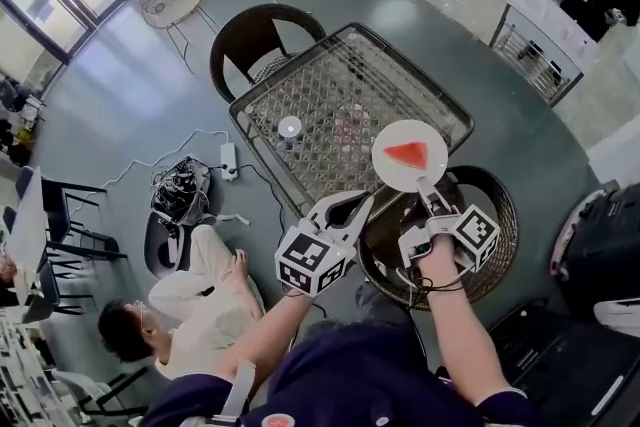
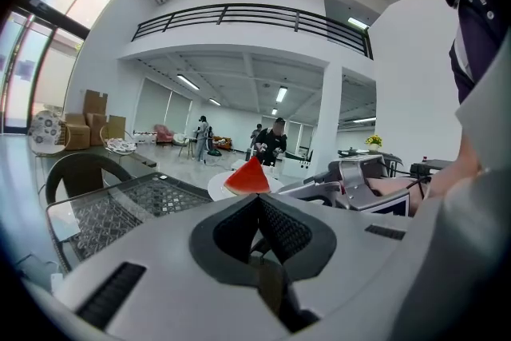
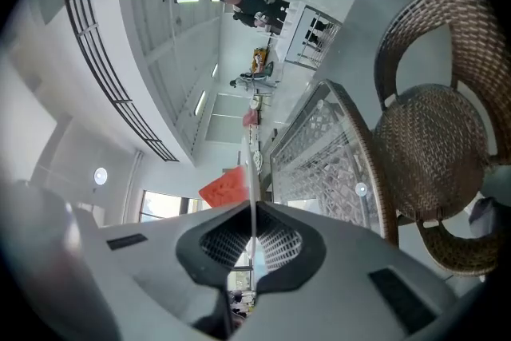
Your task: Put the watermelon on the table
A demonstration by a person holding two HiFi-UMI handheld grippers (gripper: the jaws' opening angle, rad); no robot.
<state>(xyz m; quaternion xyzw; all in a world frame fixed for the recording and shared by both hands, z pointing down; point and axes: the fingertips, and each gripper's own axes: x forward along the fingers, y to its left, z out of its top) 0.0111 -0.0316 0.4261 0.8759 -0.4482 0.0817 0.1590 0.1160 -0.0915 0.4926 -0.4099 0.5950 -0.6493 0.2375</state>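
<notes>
Seen from above, a person (image 1: 185, 300) sits on the grey floor at the far left, near a tangle of cables (image 1: 180, 190). A dark chair (image 1: 250, 35) stands at the far side of the worktop (image 1: 330, 105), a glass-topped lattice table in the middle of the scene. A small round white thing (image 1: 290, 127) rests on the glass.

The left gripper (image 1: 362, 205) reaches toward the near edge of the worktop. In its own view the left gripper (image 2: 255, 197) has its jaws closed together at the tips with nothing between them.

Just to its right, the right gripper (image 1: 425, 187) pinches the near rim of a white plate (image 1: 395, 177). In its own view the right gripper (image 3: 251, 208) shows the plate (image 3: 253, 172) edge-on as a thin line clamped between the pads.

A red wedge of watermelon (image 1: 406, 155) lies in the middle of the plate, which sits over the near right corner of the worktop. Whether the plate touches the glass cannot be told. The left gripper view shows the watermelon (image 2: 247, 178) just beyond that gripper's tips; the right gripper view shows the watermelon (image 3: 226, 188) beside the plate's edge.

A wicker chair (image 1: 490, 215) stands below the right gripper.
</notes>
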